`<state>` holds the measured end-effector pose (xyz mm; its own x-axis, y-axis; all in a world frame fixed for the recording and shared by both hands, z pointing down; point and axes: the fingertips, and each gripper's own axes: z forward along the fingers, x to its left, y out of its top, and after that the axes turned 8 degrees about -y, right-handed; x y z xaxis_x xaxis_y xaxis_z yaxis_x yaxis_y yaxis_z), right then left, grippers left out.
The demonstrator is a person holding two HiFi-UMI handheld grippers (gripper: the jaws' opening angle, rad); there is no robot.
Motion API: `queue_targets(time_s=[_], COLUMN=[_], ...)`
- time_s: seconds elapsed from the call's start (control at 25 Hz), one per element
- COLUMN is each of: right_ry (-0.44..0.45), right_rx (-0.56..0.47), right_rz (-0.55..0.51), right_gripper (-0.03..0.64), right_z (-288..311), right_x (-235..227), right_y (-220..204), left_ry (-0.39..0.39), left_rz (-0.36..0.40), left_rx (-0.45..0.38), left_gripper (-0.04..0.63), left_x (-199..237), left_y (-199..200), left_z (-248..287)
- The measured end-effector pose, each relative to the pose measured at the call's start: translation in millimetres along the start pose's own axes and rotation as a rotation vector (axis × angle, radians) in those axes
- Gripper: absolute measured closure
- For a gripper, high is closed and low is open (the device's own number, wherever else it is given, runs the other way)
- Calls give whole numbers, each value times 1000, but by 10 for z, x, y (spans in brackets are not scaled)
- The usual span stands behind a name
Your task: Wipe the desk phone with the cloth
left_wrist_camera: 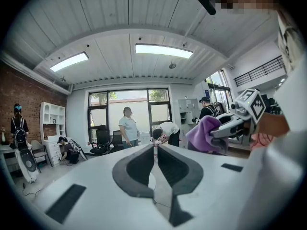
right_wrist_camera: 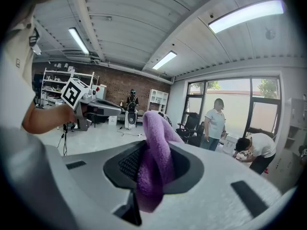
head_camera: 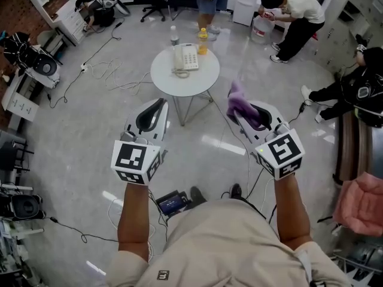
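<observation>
the cloth (head_camera: pixel 238 94) is clamped in the right tongs (head_camera: pixel 248 117) and the left tongs (head_camera: pixel 157 105) are closed and empty, but the desk phone (head_camera: pixel 186 57) sits on the round table (head_camera: pixel 179 84) well ahead, so all the wiping seems still to do.

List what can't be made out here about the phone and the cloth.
- desk phone: head view, too small to show dirt or keys; absent from both gripper views.
- cloth: bunched between the jaws in the right gripper view, so its full shape is hidden.
</observation>
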<state>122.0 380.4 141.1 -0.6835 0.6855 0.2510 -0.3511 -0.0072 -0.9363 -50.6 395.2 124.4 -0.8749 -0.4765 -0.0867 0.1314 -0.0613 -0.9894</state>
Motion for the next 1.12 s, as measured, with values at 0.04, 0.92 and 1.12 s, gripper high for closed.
queue_targets(time_s=[0.04,0.92,1.12], right_ry=[-3,-6,33], right_rx=[2,-17,-36], right_rz=[3,80,95], right_gripper=[529,526,526], right_z=[31,805,1151], right_x=[2,-32,-164], right_y=[-4,192,185], left_ry=[-3,1,48], left_rz=[-2,-53,-45], left_rx=[1,2,29], left_gripper=[571,571,571], left_x=[28,709,916], left_y=[-19,-303,-360], left_z=[10,153,264])
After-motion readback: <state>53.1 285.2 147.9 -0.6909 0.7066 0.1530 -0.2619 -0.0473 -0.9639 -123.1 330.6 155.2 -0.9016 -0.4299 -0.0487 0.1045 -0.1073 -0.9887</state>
